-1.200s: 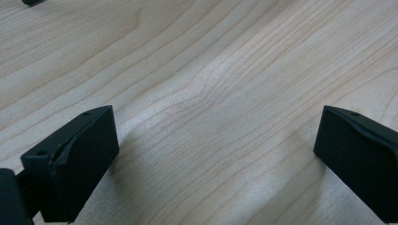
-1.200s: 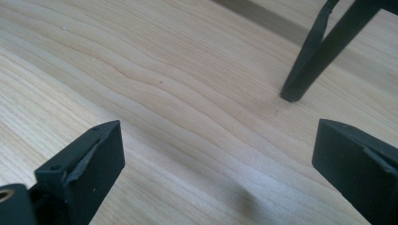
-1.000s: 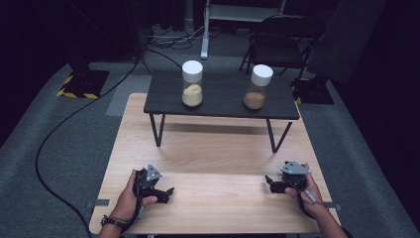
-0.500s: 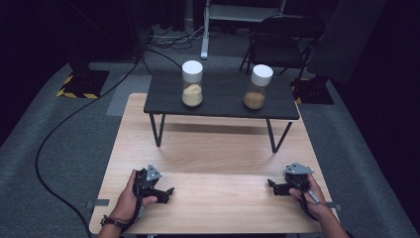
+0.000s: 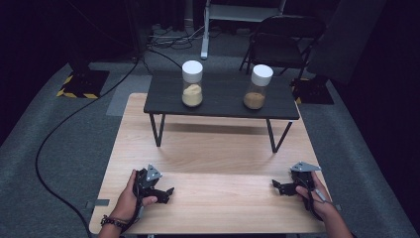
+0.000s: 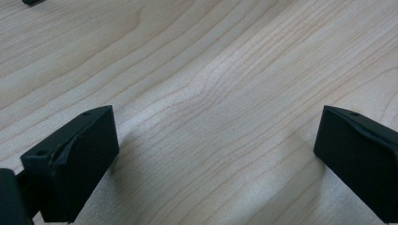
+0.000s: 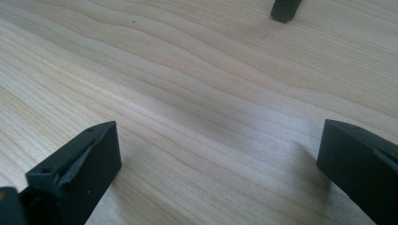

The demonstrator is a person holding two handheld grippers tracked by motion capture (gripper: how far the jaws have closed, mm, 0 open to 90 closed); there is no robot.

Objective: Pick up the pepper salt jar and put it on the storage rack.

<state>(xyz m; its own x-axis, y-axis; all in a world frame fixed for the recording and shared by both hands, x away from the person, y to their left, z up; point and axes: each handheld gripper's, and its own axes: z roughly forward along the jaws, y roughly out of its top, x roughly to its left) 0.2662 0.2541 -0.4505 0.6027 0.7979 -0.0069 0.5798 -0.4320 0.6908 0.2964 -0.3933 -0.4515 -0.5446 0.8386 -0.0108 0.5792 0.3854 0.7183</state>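
Note:
Two clear jars with white lids stand on a small black side table [image 5: 223, 106] set on the far half of the wooden table [image 5: 213, 148]. The left jar [image 5: 192, 83] holds pale yellow grains, the right jar [image 5: 258, 87] darker brown ones. My left gripper [image 5: 167, 194] rests low over the wood near the front left, jaws wide apart with bare wood between them [image 6: 211, 154]. My right gripper [image 5: 277, 187] sits near the front right edge, also open over bare wood [image 7: 216, 154]. Both are far from the jars.
The side table's black legs [image 5: 157, 130] stand on the wood; one foot [image 7: 284, 9] shows in the right gripper view. A folding chair [image 5: 282, 44] and cables [image 5: 59, 134] lie on the grey floor behind and to the left.
The right gripper has slid slightly toward the table's right front edge. The left gripper and both jars have stayed put.

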